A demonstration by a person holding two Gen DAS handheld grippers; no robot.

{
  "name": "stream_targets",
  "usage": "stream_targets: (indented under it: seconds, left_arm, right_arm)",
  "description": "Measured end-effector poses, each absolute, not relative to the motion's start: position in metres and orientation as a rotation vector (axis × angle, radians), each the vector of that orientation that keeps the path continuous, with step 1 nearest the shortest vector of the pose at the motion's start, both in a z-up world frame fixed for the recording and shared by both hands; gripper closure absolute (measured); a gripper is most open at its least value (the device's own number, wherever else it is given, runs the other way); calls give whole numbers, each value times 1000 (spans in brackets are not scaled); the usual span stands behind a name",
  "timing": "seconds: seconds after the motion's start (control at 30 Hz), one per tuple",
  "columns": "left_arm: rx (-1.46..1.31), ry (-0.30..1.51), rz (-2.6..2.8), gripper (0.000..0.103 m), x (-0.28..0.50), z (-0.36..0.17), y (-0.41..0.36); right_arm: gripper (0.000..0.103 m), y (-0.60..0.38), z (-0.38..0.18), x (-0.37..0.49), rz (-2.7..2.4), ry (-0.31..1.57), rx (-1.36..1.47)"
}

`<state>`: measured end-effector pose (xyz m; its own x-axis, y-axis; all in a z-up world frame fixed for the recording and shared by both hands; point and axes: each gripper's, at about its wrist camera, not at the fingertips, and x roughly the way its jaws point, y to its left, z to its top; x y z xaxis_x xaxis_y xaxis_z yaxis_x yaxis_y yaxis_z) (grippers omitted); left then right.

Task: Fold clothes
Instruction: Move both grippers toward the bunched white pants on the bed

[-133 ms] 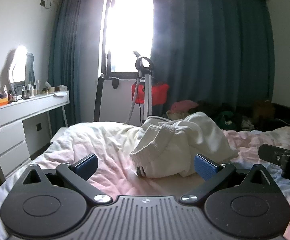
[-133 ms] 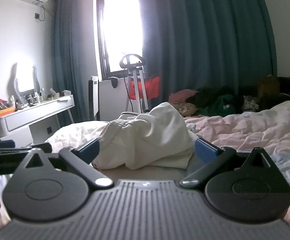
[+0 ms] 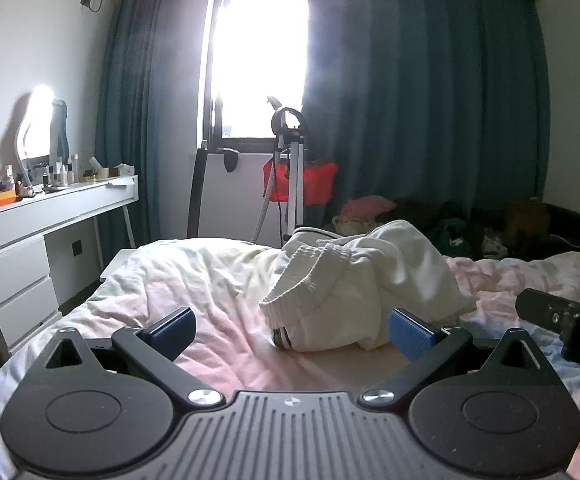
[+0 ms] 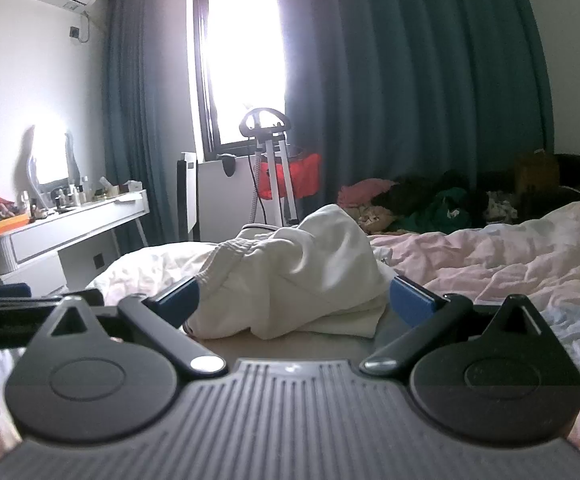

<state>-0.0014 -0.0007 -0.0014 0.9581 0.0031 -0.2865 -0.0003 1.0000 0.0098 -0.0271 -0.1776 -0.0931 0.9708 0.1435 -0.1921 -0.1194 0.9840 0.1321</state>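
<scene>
While nothing is yet gripped, best to start by finding an edge rather than grabbing the bulk. Left gripper (image 3: pixel 292 330) spread wide, holding nothing, aimed at the ribbed hem end of the white garment (image 3: pixel 354 288). Right gripper (image 4: pixel 294 300) likewise wide apart and bare, framing the same heap from the other side. Lies crumpled in a mound on the bed (image 3: pixel 218 312), roughly mid-width, short of the far edge nearest the window (image 3: pixel 262 60). Seems to be the very start of the fold: heap needs lifting and shaking flat first. Worth taking the ribbed band with the left and a matching corner with the right, pinching a single layer only, then drawing apart until the cloth hangs straight. Hard to tell which part is sleeve and which is body; layers overlap.

Rumpled pink sheet underneath likely to snag or get pinched along with the garment, so a shallow, high approach seems safer. Beyond the far edge: a steamer stand (image 3: pixel 290 168) with something red, dark curtains (image 3: pixel 430 100), a pile of other clothes (image 4: pixel 422 200) by the far right corner. White dresser (image 3: pixel 50 216) with bottles off the left edge, well apart from the work.
</scene>
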Motion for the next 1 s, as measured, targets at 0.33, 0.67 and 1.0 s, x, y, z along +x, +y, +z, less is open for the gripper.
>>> stream_targets:
  seconds: [0.33, 0.67, 1.0]
  left_arm:
    - [34, 285, 7, 0, -2, 0, -2]
    - [31, 278, 12, 0, -3, 1, 0]
    - [40, 244, 27, 0, -6, -2, 2]
  right_arm:
    - [0, -176, -96, -27, 106, 205, 115]
    - [0, -170, -90, -22, 99, 214, 108]
    - [0, -174, -83, -31, 58, 162, 48]
